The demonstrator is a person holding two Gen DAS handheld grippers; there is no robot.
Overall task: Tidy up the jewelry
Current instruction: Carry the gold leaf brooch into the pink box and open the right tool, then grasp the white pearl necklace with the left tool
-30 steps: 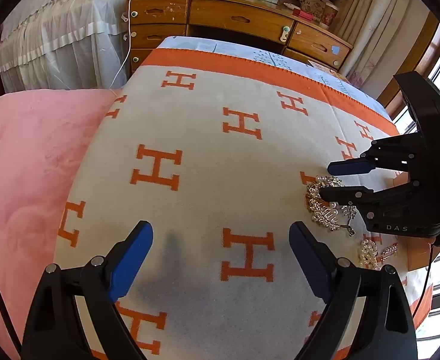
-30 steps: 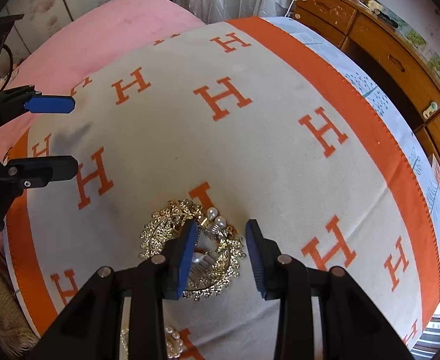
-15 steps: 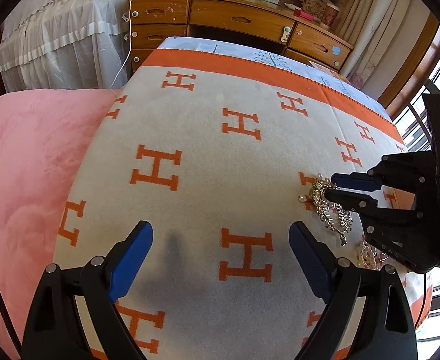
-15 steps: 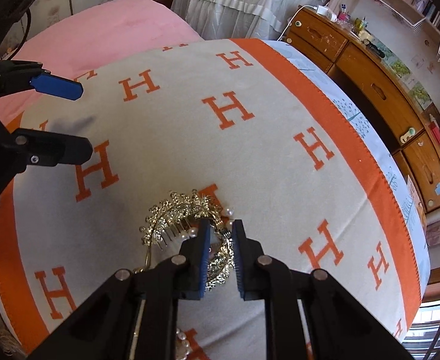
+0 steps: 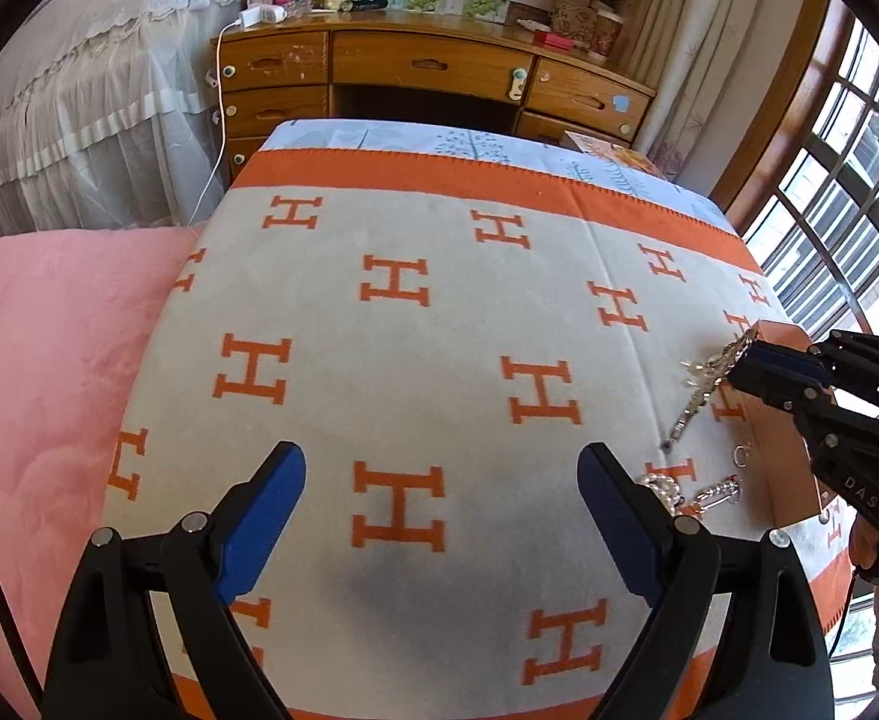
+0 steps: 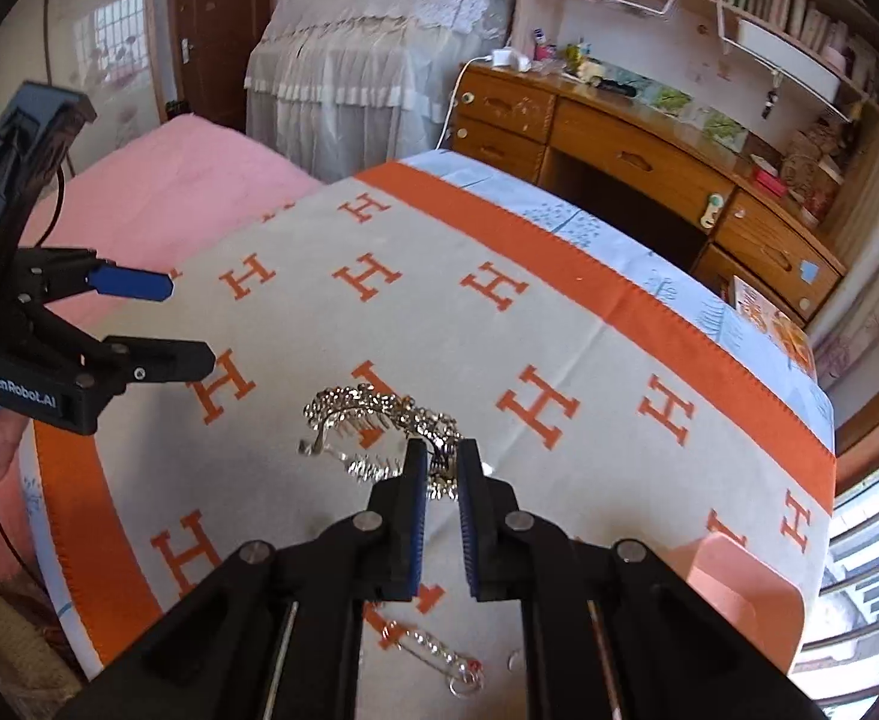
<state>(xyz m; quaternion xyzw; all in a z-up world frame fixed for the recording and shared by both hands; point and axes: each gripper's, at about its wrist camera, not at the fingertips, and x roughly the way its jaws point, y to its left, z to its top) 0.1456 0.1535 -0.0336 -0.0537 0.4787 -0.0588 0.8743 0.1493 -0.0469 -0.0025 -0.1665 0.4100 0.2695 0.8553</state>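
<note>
Right gripper [image 6: 437, 468] clenched on the gold hair comb [image 6: 379, 426], low centre of frame, comb lifted clear of the blanket [image 6: 559, 330], probably bound for the pink box [image 6: 751, 594] lower right. Left gripper [image 5: 439, 516] spread wide, empty, idle.

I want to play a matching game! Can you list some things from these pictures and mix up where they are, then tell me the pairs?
Things:
1. gold hair comb
2. left gripper
3. pink box
4. small silver ring

States:
A. jaws wide open, holding nothing
B. lying loose on the blanket
C. pinched in the right gripper
D. sitting at the blanket's edge

Pairs: 1-C, 2-A, 3-D, 4-B
</note>
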